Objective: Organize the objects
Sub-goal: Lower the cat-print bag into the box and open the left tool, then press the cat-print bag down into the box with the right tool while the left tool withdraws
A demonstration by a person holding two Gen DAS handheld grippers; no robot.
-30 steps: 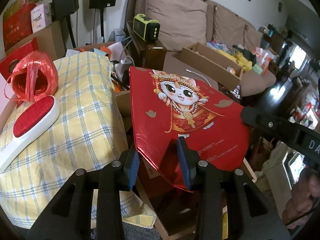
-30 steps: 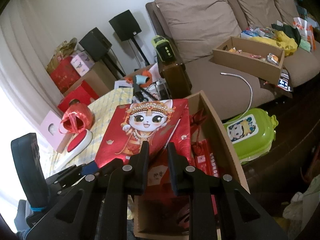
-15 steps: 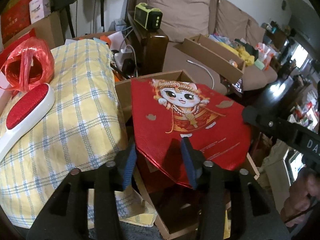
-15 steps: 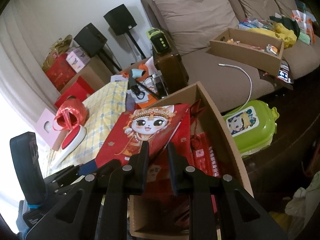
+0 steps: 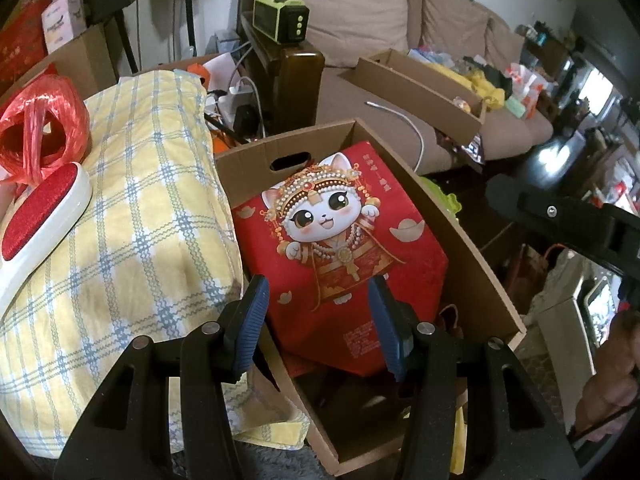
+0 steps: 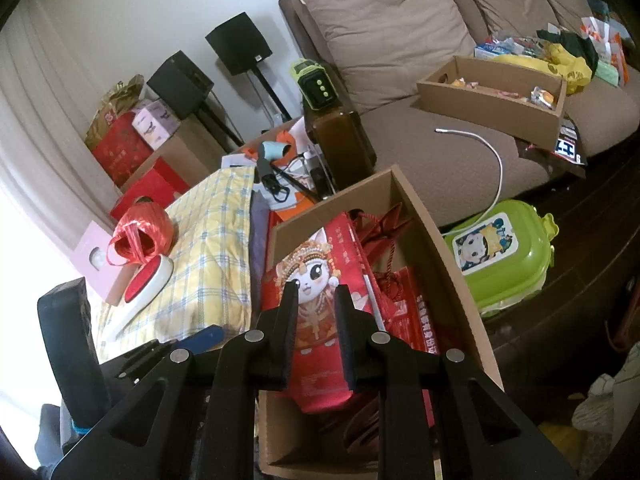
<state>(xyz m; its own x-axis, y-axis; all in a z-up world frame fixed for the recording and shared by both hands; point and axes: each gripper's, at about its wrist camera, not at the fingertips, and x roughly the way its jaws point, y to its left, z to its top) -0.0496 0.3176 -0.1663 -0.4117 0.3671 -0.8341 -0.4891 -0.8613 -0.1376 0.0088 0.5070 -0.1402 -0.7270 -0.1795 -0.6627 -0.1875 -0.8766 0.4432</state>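
Closest to the lens is the left tool (image 5: 318, 322), pointing down over the near end of the cardboard box (image 5: 472, 248). Its jaws have just been opening and now stand apart, blue pads (image 5: 252, 326) clear on both sides of the red gift bag (image 5: 340, 240) with the cartoon cat on it. The bag sits between them but isn't pinched. It's lying tilted inside the box, leaning toward the box's left wall, cat side up.

The right tool (image 6: 316, 338) hangs over the same box from the other side, jaws only a little apart, with the bag's lower part showing in the gap. Can't really tell if the pads touch the bag or just float above it. More red bags with cord handles (image 6: 386, 240) are packed in beside the cat one, toward the right wall of the box.

Just left of the box is a yellow plaid cushion (image 5: 132, 216), and on it rests a white brush with a red pad (image 5: 38, 220), plus a ball of red plastic twine (image 5: 42, 128) behind that.

Further back there's a green lidded bin (image 6: 504, 256) on the floor, a brown sofa (image 6: 400, 40) carrying another open cardboard box (image 6: 492, 100), and two black speakers (image 6: 240, 44) on stands by the wall.
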